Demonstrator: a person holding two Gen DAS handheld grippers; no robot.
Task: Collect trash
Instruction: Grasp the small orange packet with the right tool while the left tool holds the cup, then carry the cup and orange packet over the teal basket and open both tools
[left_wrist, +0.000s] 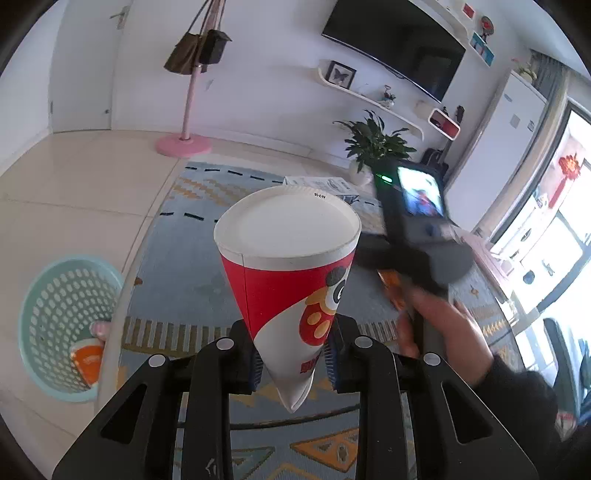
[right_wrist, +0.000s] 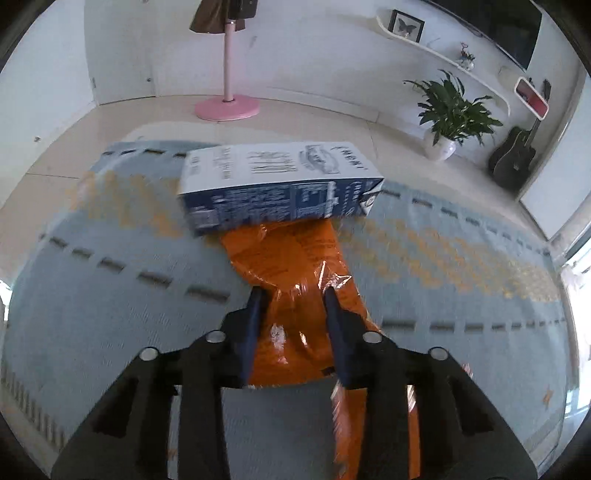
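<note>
Listing what is held and what is loose, item by item.

Item one: paper cup (left_wrist: 288, 273), red and white, cone-shaped. It is clamped low on its body between the pads of the left gripper (left_wrist: 293, 363), whose jaws are drawn in narrow around it; the cup's flattened mouth points down and its base is turned up toward the camera.

Item two: orange wrapper (right_wrist: 291, 280), crinkled, glossy plastic. It is pinched between the fingers of the right gripper (right_wrist: 293, 317), jaws set close on the film. Its long axis runs away from the gripper, and its far end is tucked against or under the carton; which of the two cannot be told.

Item three: milk carton (right_wrist: 280, 184), blue and white, lying on its side on the glass table (left_wrist: 110, 332), just beyond the wrapper and crosswise to it. It is held by neither gripper.

Item four: mint basket (left_wrist: 40, 321), perforated, standing on the floor beside the table's left edge. An orange packet (left_wrist: 86, 362) is already seen inside.

Relation governing the coming move: the basket lies down and to the left of the left gripper, which is judged the nearer of the two. The right hand (left_wrist: 439, 321) is seen well to the right, so the wrapper is judged to need a longer carry across the table, and the carton may be dragged if the wrapper is caught beneath it.
</note>
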